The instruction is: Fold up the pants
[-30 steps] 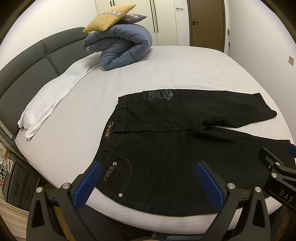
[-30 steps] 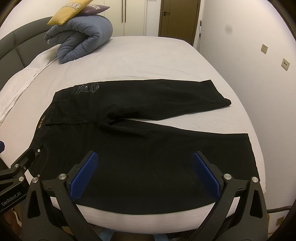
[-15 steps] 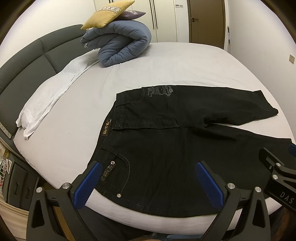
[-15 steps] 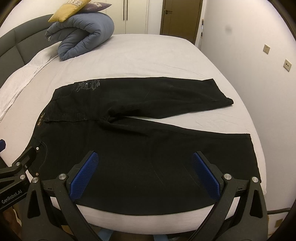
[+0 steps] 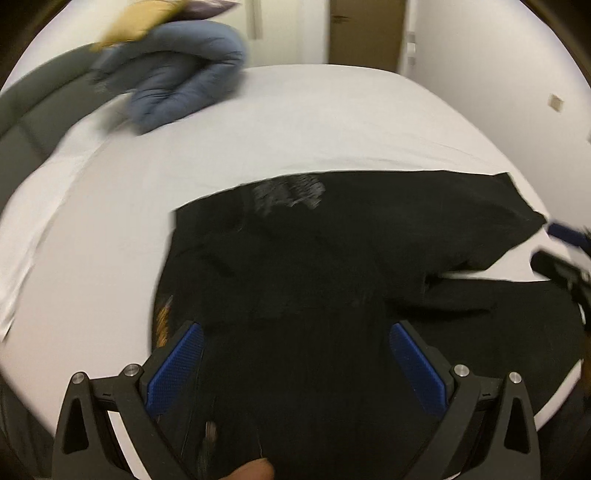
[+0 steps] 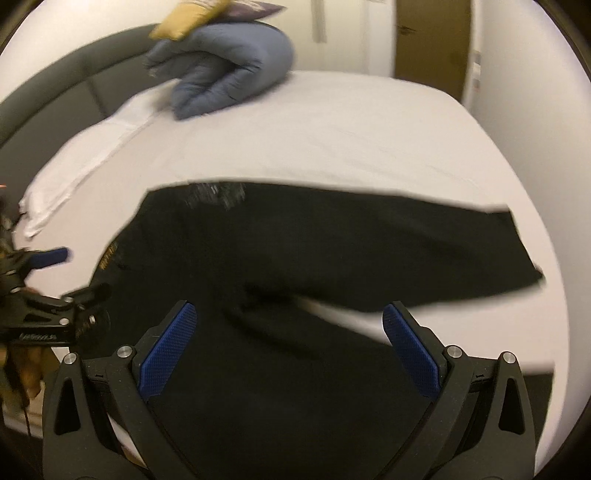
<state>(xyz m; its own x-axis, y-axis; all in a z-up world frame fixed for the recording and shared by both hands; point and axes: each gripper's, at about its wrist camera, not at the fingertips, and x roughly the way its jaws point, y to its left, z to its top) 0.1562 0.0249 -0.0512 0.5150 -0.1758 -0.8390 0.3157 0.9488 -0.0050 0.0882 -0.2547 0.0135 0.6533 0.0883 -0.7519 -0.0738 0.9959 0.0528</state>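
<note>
Black pants [image 5: 332, 280] lie spread flat on the white bed [image 5: 295, 122], waist to the left, both legs running right; they also show in the right wrist view [image 6: 332, 258]. My left gripper [image 5: 295, 365] is open, low over the waist and seat near the front edge. My right gripper [image 6: 288, 347] is open over the near leg by the crotch. Each gripper shows at the edge of the other's view: right one [image 5: 565, 254], left one [image 6: 48, 295]. Both views are motion-blurred.
A rolled blue duvet [image 5: 184, 92] with a yellow cushion [image 5: 136, 26] on top sits at the far left by the dark headboard [image 5: 33, 114]. A white folded cloth [image 6: 85, 162] lies along the left side. Wall and door stand behind.
Both grippers have moved forward and down, closer over the pants, which now fill more of each view. Both stay open. The pants have not moved.
</note>
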